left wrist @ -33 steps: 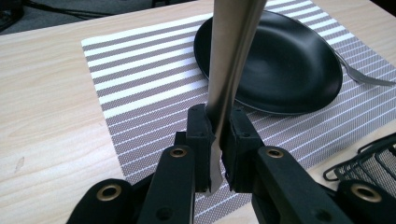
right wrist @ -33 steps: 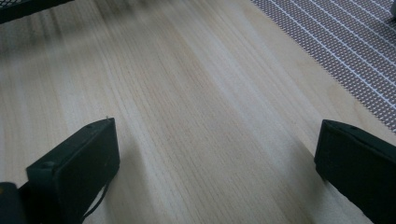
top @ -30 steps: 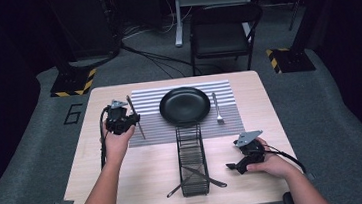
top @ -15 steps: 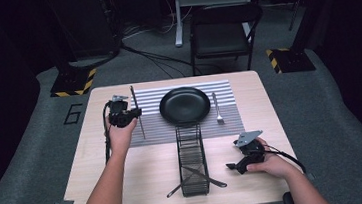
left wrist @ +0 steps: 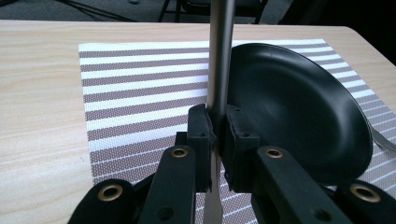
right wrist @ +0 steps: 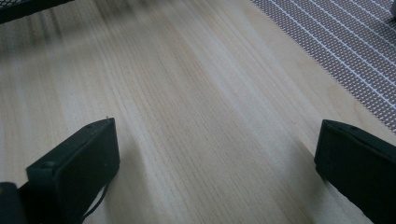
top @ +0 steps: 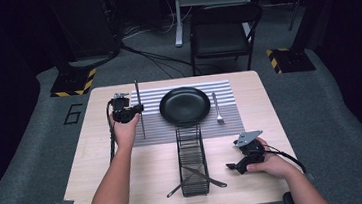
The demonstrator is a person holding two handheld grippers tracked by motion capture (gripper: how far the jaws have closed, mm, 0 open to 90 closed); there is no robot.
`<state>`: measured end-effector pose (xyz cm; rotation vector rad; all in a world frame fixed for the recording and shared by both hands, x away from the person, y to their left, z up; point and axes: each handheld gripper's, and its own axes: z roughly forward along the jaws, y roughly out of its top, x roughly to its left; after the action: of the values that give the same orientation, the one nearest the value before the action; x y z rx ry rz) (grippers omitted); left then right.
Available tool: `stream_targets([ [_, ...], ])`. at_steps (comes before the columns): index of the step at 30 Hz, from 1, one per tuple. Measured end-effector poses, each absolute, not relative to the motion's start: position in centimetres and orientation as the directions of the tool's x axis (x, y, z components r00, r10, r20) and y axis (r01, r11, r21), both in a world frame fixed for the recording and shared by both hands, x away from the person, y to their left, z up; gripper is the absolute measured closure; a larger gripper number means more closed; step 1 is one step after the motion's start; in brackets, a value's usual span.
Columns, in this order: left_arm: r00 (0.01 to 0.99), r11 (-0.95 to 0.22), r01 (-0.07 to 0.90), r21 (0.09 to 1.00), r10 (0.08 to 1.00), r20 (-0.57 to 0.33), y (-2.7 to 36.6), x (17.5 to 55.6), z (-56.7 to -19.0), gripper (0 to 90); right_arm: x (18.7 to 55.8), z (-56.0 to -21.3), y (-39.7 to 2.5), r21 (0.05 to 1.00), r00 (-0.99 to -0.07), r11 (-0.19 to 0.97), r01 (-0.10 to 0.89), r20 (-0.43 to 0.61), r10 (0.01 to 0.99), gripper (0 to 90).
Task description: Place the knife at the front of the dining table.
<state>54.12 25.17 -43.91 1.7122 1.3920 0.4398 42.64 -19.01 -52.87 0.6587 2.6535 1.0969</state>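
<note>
Overhead view; two close table-level views

My surface (top: 126, 182) was pale wood with rounded corners, standing on grey carpet (top: 331, 117). Beyond its far edge stood 1 dark folding chair (top: 225, 32), empty, with a white metal stand (top: 180, 11) behind it. Black cables (top: 149, 52) trailed across the floor. I saw 2 bases edged in yellow-and-black hazard stripes (top: 74, 84), 1 at each side. A "6" (top: 72, 114) was marked on the carpet. The room around was dim.
</note>
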Motion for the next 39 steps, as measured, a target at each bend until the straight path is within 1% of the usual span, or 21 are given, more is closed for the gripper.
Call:
stream_targets([
  [4, 0.291, 0.025, 0.611, 0.791, 0.922, -0.254, 25.1, 54.5, -44.4, 82.4, 42.6, -52.9, -19.0, 0.71, -0.878, 0.619, 0.334, -0.005, 0.479, 0.0],
  [8, 0.283, 0.022, 0.615, 0.789, 0.927, -0.246, 25.0, 54.9, -45.0, 82.4, 42.6, -52.9, -19.0, 0.708, -0.882, 0.627, 0.326, -0.011, 0.471, 0.0],
  [12, 0.251, 0.042, 0.624, 0.781, 0.935, -0.25, 25.0, 55.4, -45.8, 82.4, 42.6, -52.9, -19.0, 0.708, -0.882, 0.626, 0.327, -0.01, 0.471, 0.0],
  [17, 0.207, 0.093, 0.624, 0.776, 0.938, -0.279, 24.9, 55.9, -46.5, 82.4, 42.6, -52.9, -19.0, 0.708, -0.882, 0.626, 0.326, -0.01, 0.471, 0.0],
  [22, 0.192, 0.108, 0.628, 0.771, 0.938, -0.288, 24.7, 56.2, -46.9, 82.5, 42.6, -52.9, -19.0, 0.71, -0.878, 0.62, 0.334, -0.005, 0.479, 0.0],
  [39, 0.077, 0.158, 0.62, 0.769, 0.962, -0.26, 23.5, 57.6, -49.3, 82.7, 42.6, -52.9, -19.0, 0.71, -0.878, 0.62, 0.334, -0.005, 0.479, 0.0],
])
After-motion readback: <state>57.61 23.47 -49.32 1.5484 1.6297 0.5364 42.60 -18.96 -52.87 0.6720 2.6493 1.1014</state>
